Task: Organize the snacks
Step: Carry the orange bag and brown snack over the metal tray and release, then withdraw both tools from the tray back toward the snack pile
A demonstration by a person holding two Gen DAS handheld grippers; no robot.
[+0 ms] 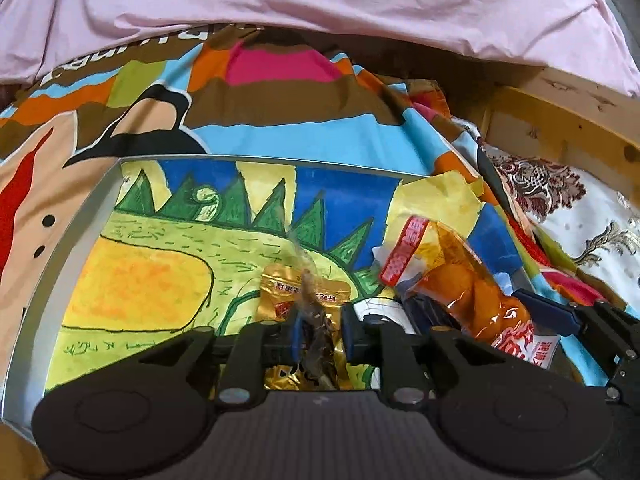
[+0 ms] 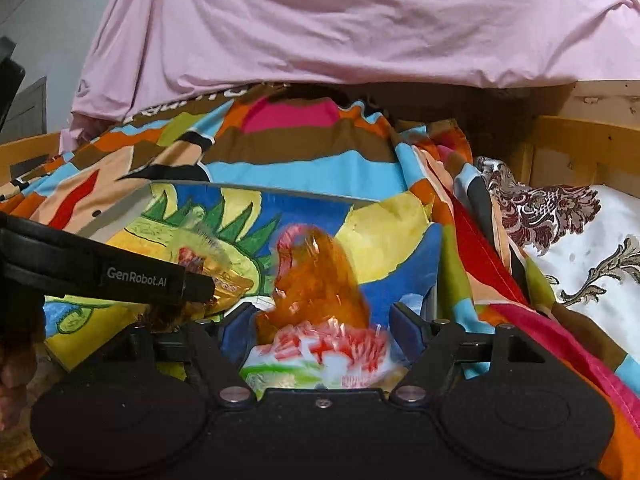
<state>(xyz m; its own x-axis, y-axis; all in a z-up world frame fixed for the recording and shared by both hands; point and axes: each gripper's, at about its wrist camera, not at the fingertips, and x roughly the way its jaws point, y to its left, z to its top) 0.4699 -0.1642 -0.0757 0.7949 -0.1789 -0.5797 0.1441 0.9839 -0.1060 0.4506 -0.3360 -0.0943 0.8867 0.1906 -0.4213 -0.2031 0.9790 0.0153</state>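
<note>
A silver-rimmed tray (image 1: 80,240) with a dinosaur drawing lies on a colourful cloth. On it lies a gold packet (image 1: 280,296). A clear wrapper with a dark snack (image 1: 314,320) stands over the gold packet, between the pads of my left gripper (image 1: 323,334). The jaws are narrowly open and the pads are not clamping it. My right gripper (image 2: 322,332) is open wide around an orange snack bag (image 2: 320,280) with red-and-white print, which is blurred and loose between the pads. That bag (image 1: 476,300) rests at the tray's right edge in the left wrist view.
A pink sheet (image 1: 320,0) hangs across the back. The colourful cloth (image 1: 280,92) covers the surface under the tray. To the right are a wooden frame (image 1: 560,120) and white brocade fabric (image 2: 580,248). The left tool's black housing (image 2: 136,280) crosses the right wrist view.
</note>
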